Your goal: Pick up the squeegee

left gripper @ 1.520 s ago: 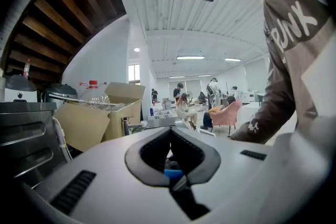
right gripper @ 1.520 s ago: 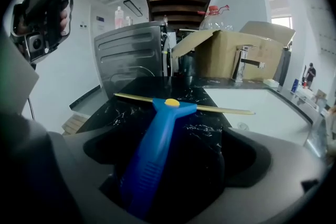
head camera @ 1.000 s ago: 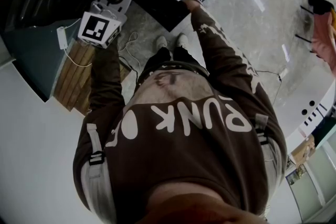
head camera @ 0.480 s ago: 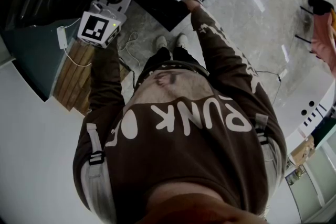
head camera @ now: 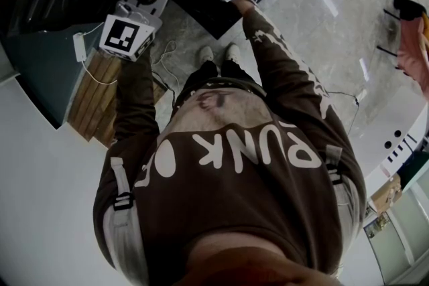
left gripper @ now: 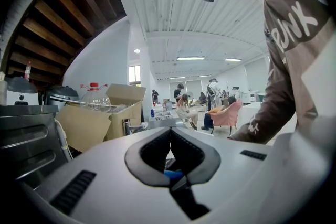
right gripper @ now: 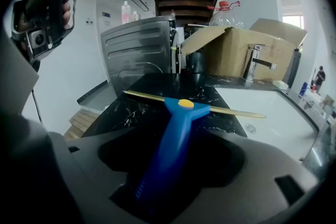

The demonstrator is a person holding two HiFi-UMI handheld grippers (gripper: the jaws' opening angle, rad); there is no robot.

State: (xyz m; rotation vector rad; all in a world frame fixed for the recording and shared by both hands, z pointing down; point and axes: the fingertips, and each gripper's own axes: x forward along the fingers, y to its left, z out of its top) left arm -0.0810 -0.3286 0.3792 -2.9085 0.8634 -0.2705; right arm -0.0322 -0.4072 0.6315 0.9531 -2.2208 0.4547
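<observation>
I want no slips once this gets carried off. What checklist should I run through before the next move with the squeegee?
1. Squeegee handle between the right gripper's jaws: ok.
2. Jaws closed on the handle: ok, apparently.
3. Blade lifted clear of the black counter: cannot tell.
4. Idle left gripper shut, empty, not touching the squeegee: ok.
5. The faucet and cardboard box apart from the blade: ok.
</observation>
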